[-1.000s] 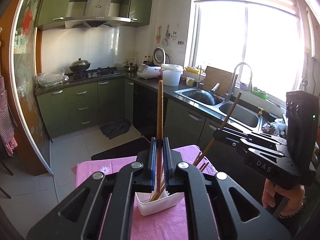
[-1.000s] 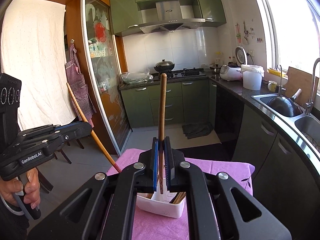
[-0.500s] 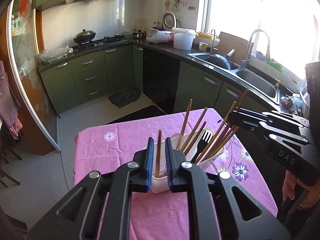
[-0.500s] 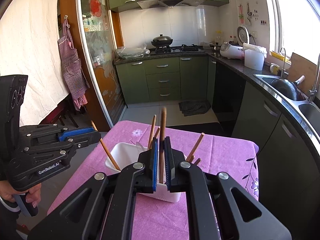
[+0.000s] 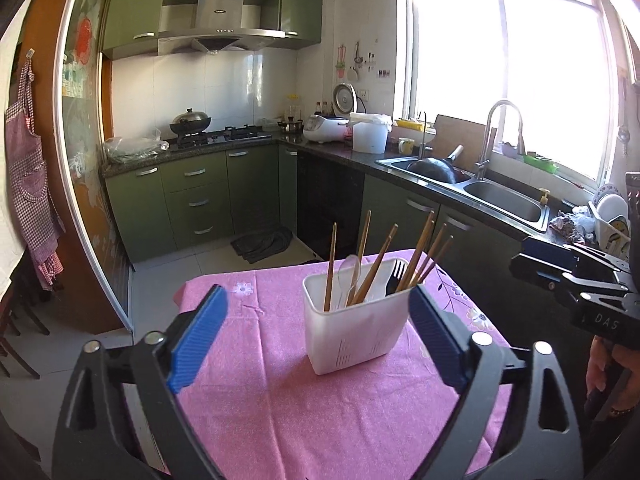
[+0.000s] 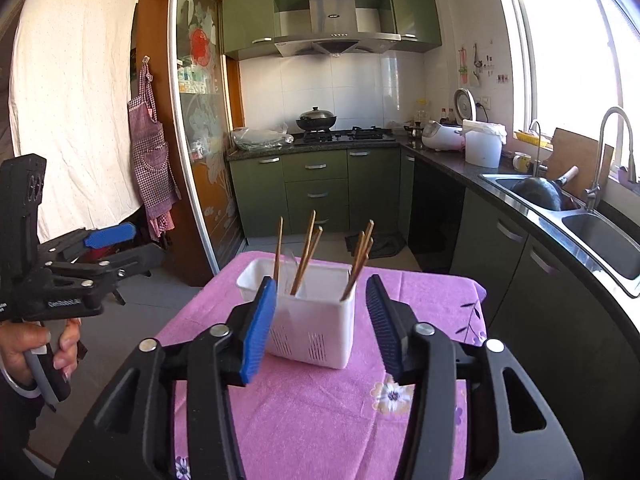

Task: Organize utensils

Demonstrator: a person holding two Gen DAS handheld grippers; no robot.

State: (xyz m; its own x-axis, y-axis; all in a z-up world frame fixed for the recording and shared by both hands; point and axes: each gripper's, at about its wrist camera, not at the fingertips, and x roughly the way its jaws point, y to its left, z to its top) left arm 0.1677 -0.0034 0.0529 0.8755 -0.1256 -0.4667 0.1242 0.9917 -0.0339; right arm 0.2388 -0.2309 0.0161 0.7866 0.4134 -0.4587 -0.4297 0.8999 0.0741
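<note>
"das" stood on right gripper (image 5: 600, 312) body; "genrobot.ai" on left gripper (image 6: 64, 303) body; hood badge unreadable.

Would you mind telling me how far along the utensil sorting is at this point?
Done: the chopsticks, a clear spoon and a black fork stand in the white holder. In hand: nothing; the left gripper and right gripper have just been opening, with nothing between the jaws. Left: no loose utensil shows on the pink tablecloth.
</note>
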